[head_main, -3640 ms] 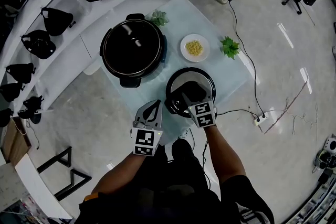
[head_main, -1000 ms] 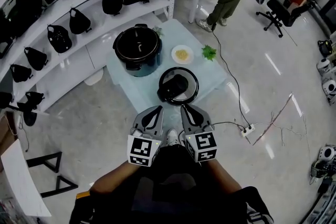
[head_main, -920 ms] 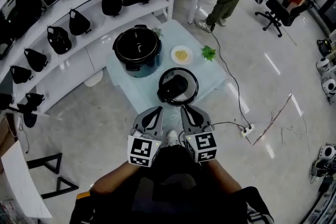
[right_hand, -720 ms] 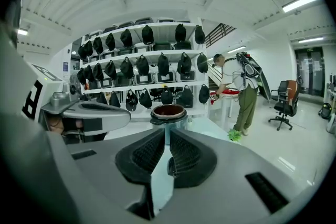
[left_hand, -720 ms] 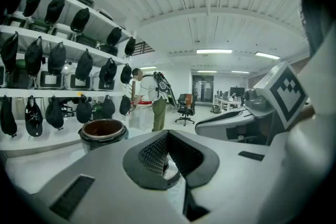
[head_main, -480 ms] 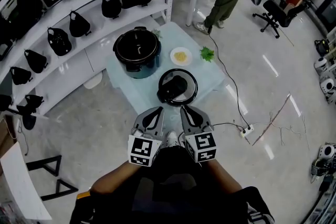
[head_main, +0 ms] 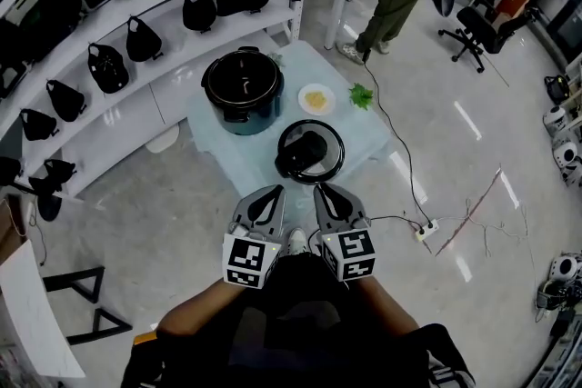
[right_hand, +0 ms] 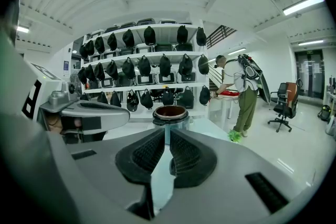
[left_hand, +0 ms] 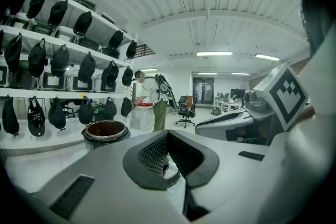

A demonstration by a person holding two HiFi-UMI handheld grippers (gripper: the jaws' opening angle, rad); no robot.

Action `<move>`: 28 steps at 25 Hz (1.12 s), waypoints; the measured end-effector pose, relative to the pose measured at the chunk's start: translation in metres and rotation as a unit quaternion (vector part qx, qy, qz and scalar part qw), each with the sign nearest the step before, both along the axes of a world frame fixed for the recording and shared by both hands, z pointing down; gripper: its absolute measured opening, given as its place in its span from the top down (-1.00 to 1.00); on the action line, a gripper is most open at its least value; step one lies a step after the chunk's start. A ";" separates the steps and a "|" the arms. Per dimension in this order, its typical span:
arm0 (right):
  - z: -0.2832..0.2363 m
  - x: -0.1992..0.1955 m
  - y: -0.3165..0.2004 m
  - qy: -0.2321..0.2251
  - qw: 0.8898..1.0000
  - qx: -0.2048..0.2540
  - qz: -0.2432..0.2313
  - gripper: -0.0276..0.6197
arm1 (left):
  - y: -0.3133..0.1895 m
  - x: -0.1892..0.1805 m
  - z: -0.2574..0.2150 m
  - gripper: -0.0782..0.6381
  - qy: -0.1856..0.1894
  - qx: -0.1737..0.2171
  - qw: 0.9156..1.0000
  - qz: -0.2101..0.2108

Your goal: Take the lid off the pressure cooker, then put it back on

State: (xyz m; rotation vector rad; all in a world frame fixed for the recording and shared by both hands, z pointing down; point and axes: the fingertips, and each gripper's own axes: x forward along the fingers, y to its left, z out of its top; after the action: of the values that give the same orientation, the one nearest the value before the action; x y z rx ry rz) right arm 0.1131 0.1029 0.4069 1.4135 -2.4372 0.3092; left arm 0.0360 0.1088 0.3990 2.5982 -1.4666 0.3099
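While the left gripper (head_main: 275, 190) and right gripper (head_main: 319, 188) hover empty, jaws drawn together, short of the worktop (head_main: 362, 128), the lid (head_main: 310, 152) lies there beside the open pressure cooker (head_main: 242, 84) behind.

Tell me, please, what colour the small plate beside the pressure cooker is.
The plate is white; the head view shows it best.

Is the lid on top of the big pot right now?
No, the lid lies on the table beside the pot, whose top is open.
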 end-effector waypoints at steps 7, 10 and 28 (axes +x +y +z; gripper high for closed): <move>0.006 -0.007 0.009 0.006 1.000 -0.003 -0.002 0.77 | 0.011 -0.009 0.004 0.76 0.003 -0.003 1.000 -0.006; 0.006 -0.009 0.013 0.007 1.000 -0.005 0.001 0.77 | 0.016 -0.012 0.003 0.76 0.002 -0.004 1.000 -0.006; 0.015 -0.021 0.032 0.021 1.000 -0.015 0.012 0.77 | 0.037 -0.030 0.010 0.76 0.010 -0.012 1.000 -0.005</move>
State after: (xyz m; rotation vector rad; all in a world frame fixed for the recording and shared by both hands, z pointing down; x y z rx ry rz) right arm 0.0921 0.1354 0.4214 1.4245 -2.3740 0.3173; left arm 0.0060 0.1454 0.4093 2.5659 -1.4607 0.2976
